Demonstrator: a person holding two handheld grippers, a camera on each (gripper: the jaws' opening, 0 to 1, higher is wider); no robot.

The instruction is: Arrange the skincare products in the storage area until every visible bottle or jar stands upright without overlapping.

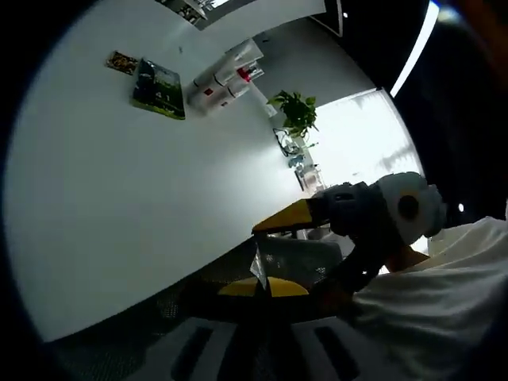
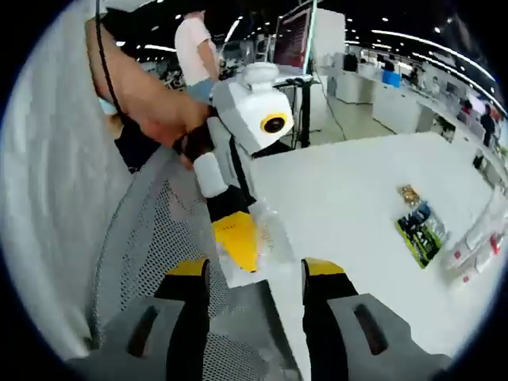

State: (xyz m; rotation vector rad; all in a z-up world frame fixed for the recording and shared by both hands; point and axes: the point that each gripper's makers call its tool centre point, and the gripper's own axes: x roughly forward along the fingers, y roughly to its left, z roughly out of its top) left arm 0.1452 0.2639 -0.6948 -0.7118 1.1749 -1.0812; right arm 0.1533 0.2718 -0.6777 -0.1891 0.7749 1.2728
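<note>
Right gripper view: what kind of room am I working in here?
Likely a large open-plan office or lab: long white table, rows of desks behind under ceiling strip lights, and a mesh office chair by the table.

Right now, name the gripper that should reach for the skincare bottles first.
Right, probably. The right gripper has open, empty jaws, while the left gripper looks shut with clear plastic at its tip. The skincare bottles lie far from both.

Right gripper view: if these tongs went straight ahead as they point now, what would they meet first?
Probably the left gripper: its yellow tips sit just ahead of the right gripper's open gap, over the white table's edge. Depth is unclear.
</note>
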